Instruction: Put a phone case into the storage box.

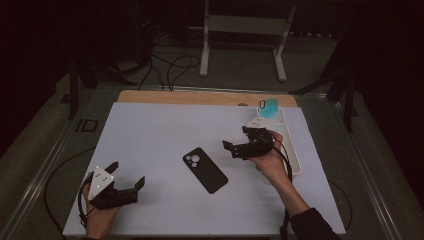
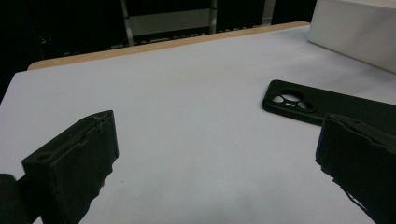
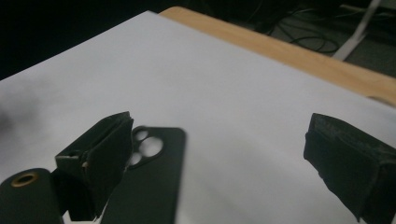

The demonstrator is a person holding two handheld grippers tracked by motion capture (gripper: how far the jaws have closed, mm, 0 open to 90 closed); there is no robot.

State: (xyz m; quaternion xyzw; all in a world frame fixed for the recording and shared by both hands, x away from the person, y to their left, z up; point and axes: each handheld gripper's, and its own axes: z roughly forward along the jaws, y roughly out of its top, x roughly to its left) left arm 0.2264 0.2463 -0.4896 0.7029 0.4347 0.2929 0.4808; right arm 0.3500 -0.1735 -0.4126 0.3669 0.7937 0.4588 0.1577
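Black phone case (image 1: 205,170) flat on the white surface (image 1: 150,135), about midway between side edges, a little nearer the near edge than the far one. Back side up, camera cutouts toward the far-left, long axis running diagonally toward the near-right corner. Nothing touching it.

Left claw (image 1: 127,175) low near the near-left corner, held in a hand (image 1: 100,217), jaws spread wide and empty, aimed toward the case but well apart from it. From the left gripper view, same story: claw (image 2: 215,154) gaping over bare white, case (image 2: 327,105) lying ahead on the right, partly behind the right jaw.

Right claw (image 1: 239,141) up by the right side, held in the other hand (image 1: 272,165), jaws likewise wide open, nothing between them, pointing left toward the case from just beyond its far end. In the right gripper view, claw (image 3: 217,154) open over the sheet, case (image 3: 149,182) close below, cutout end peeking out beside the left jaw; touching or not, cannot tell.

White tray (image 1: 295,150) along the right edge, just behind the right hand, with a teal case (image 1: 269,107) standing at its far end. Wooden strip (image 1: 200,97) bare along the far edge.
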